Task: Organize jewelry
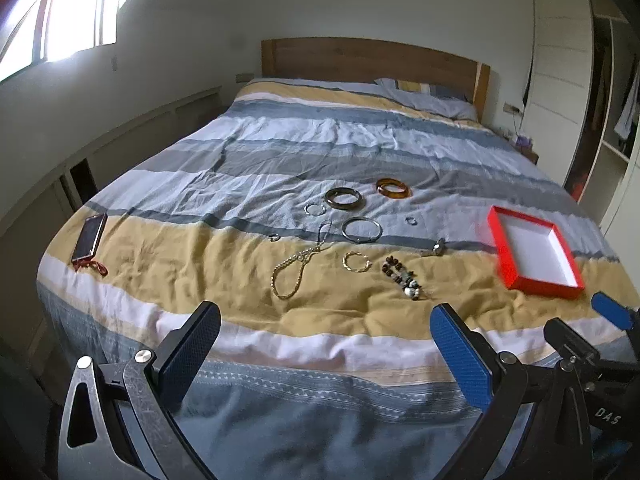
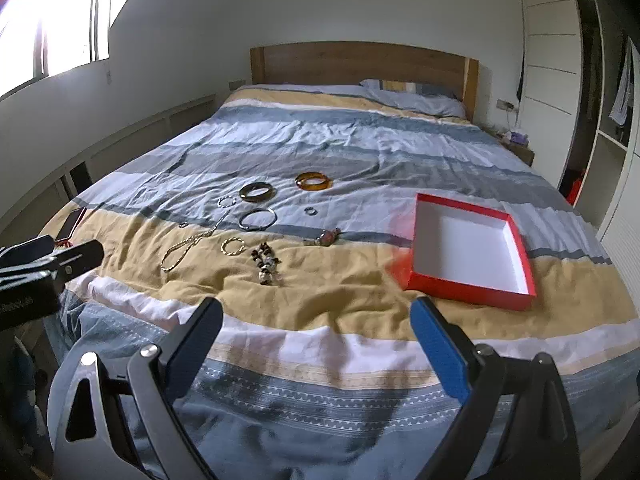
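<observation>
Nothing sorted yet: shallow red cardboard box w/ white inside (image 2: 516, 284) sits empty, bangles, gold chain (image 2: 188, 249) etc. all loose on striped duvet (image 2: 320, 292); left gripper (image 1: 326, 342) & right gripper (image 2: 316, 338) both wide apart, holding nothing.

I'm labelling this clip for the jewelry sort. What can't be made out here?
- Small rings: too small in both views to tell the type.
- Beaded piece: clumped, length unclear.
- Phone: partly hidden in the right view by the left gripper.
- Red box: near corner blurred.
</observation>
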The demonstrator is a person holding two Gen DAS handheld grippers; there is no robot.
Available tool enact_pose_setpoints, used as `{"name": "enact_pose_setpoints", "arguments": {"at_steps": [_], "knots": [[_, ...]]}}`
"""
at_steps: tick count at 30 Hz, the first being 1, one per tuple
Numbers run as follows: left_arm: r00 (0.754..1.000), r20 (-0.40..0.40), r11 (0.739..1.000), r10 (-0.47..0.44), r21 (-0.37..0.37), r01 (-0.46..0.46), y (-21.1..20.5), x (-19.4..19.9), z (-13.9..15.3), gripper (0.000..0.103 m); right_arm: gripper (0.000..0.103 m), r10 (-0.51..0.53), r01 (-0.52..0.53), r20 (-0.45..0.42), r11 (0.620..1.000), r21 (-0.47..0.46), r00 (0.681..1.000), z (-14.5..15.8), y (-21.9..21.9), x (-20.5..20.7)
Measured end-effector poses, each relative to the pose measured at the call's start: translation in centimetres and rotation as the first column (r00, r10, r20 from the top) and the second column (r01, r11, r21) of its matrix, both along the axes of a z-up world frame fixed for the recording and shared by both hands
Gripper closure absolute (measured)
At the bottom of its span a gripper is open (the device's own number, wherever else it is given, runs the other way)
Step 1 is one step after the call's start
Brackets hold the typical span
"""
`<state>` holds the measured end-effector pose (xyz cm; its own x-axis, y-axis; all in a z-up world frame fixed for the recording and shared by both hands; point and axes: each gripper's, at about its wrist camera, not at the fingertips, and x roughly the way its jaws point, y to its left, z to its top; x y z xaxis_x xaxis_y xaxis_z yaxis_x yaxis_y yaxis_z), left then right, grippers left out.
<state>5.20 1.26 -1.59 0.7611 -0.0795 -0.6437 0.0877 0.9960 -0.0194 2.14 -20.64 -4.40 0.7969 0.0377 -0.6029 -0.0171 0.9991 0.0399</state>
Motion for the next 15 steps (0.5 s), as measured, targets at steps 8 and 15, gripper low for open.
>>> {"name": "enact_pose_setpoints", "arguments": {"at_steps": [8,15], "knots": [[1.000,-0.026,1.000,-0.012,-0.003,0.012,0.9,1.8,-1.0,0.001,0.008,0.025,-0.025,-0.054,1.000,0.006,0.998,-0.6,0.9,1.7],[0.997,-0.076,1.000,-0.028,-0.003,0.028,1.1,3.5,-2.6,0.001,0.009,0.010,-0.009,-0.088,1.000,0.013,0.996,-0.9,0.7,3.0]]}}
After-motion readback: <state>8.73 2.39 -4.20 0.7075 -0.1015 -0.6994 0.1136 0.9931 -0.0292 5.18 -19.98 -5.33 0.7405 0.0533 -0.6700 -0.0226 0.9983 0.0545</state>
